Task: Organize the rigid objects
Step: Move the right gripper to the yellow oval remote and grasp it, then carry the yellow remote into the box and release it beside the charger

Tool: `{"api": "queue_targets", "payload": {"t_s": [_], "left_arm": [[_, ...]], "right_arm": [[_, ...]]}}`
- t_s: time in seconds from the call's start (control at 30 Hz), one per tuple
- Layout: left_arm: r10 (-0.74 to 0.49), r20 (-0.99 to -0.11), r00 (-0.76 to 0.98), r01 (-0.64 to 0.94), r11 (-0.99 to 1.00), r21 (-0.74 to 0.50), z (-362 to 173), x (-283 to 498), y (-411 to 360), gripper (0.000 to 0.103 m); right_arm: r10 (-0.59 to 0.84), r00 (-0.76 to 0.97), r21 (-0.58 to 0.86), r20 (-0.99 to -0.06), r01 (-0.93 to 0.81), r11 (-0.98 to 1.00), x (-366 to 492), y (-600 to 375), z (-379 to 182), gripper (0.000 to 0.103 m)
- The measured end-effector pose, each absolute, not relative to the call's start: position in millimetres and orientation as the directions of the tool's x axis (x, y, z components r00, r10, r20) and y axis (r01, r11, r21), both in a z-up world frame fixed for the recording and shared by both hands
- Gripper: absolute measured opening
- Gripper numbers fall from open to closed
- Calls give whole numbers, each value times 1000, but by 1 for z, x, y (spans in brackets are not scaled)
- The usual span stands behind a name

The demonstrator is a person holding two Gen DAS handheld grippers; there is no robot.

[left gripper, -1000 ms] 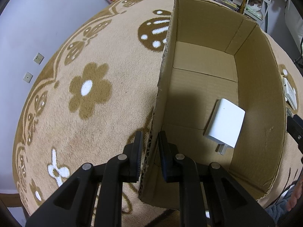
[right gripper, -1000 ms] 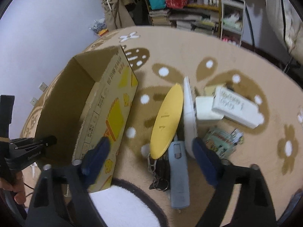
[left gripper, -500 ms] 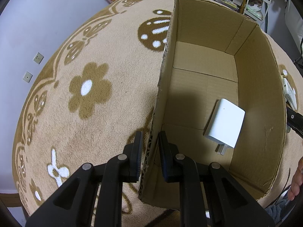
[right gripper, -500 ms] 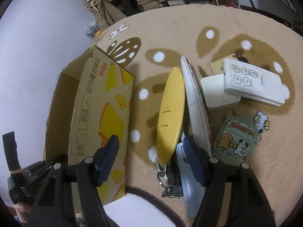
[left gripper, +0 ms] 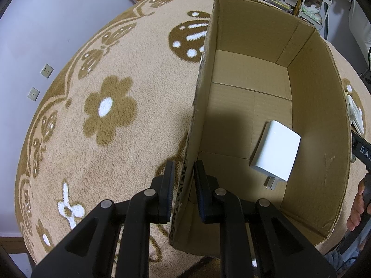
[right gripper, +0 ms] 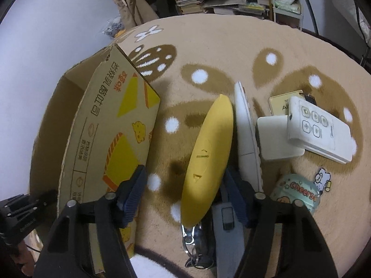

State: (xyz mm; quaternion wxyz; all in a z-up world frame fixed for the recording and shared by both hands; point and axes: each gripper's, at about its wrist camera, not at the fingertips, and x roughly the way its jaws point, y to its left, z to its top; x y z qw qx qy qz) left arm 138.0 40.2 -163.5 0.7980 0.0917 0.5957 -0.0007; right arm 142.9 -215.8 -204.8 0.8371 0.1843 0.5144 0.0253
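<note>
Here the left gripper point(left gripper: 183, 180) was clamped on the near part of the side wall of the cardboard box point(left gripper: 324, 139), one pad outside over the carpet and the other inside, with the corrugated edge pinched between them. The box stood open-topped on a beige carpet point(left gripper: 116, 139) patterned with brown flowers and white dots. Inside it, a white charger plug point(left gripper: 276, 150) lay flat on the bottom towards the right wall, its metal prongs pointing to the near end.

In the right wrist view the right gripper point(right gripper: 185, 185) hung low over the row of loose items beside the box, its jaws closing with the lower end of a long yellow oval case point(right gripper: 208, 157) between the blue pads; the left pad stood clear of it, while the right pad sat close against its edge, and I could not tell whether it touched. Just right of the yellow case lay a slim white remote point(right gripper: 247, 134) on its edge, then a white square block point(right gripper: 273, 139) with a white button remote point(right gripper: 322, 132) resting partly across it. A small yellowish card point(right gripper: 278, 103) showed behind those. Nearer, a pale green pouch point(right gripper: 296, 194) with cartoon print sat at the right, a grey device point(right gripper: 226, 231) lay under the right finger, and a bunch of keys with a carabiner point(right gripper: 192, 243) lay below the yellow case's tip. The box's printed outer wall point(right gripper: 116, 139) faced this camera at left.
</note>
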Motion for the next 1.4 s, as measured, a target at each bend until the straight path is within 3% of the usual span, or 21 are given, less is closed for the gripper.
{"api": "queue_targets", "payload": {"t_s": [0.27, 0.63, 0.67, 0.7, 1.03, 1.4], "left_arm": [[109, -951, 290, 111, 983, 147, -165, 138, 40, 17], [102, -952, 289, 110, 984, 139, -164, 138, 42, 17], [101, -952, 289, 109, 984, 138, -164, 138, 43, 17], [101, -952, 289, 109, 985, 137, -164, 138, 43, 17], [101, -952, 289, 109, 984, 138, -164, 138, 42, 17], [103, -952, 289, 110, 984, 140, -164, 138, 42, 16]], "right_arm": [[239, 504, 375, -830, 186, 908, 143, -228, -206, 29], [211, 516, 345, -830, 178, 922, 142, -213, -211, 26], [188, 518, 321, -834, 178, 930, 142, -211, -210, 13], [176, 518, 305, -837, 175, 936, 141, -209, -209, 10], [107, 586, 246, -803, 163, 955, 134, -209, -169, 9], [220, 701, 354, -679, 50, 934, 124, -190, -97, 9]]}}
